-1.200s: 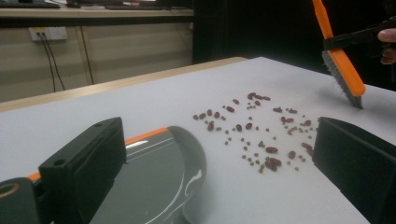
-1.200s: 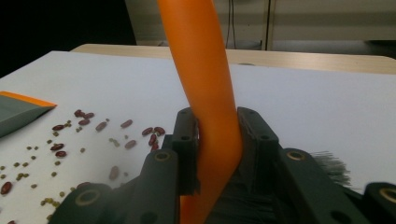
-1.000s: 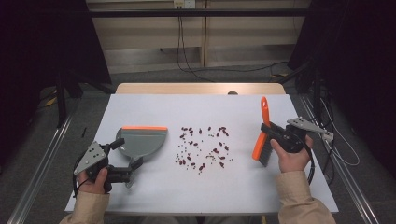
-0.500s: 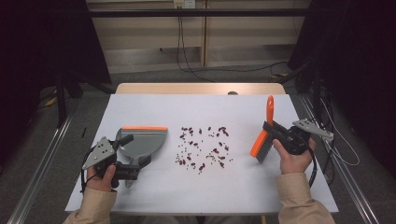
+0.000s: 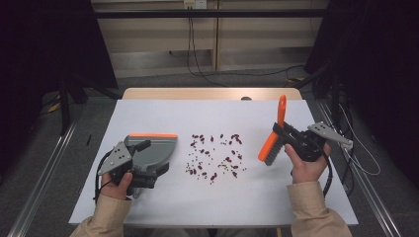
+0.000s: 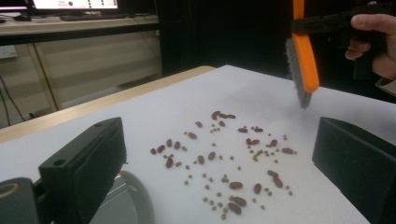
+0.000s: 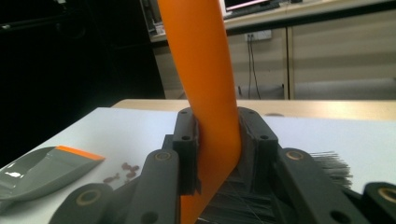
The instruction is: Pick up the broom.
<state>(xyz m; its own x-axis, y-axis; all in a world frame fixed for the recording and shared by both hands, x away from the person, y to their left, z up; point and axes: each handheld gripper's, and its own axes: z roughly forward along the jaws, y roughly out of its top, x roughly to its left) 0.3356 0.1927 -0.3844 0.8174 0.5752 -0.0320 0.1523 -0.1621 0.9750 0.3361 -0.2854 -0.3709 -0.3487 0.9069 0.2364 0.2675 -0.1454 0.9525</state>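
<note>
Right gripper (image 5: pixel 282 137): clamped on orange-handled grey-bristled plastic brush (image 5: pixel 272 140), handle tilted upward. Scattered red beans (image 5: pixel 215 155): frame centre, left of bristles. Left gripper (image 5: pixel 148 170): jaws spread over grey orange-edged plastic dustpan (image 5: pixel 154 148).

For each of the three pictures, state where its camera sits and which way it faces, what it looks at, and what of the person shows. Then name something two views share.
High view: above the person's side, facing forward and down on the table; forearms, both hands.
Left gripper view: on the left gripper, facing across the beans; the other hand.
Right gripper view: on the right gripper, facing along the brush; no hand.
Shared: the dustpan, brush and beans.
</note>
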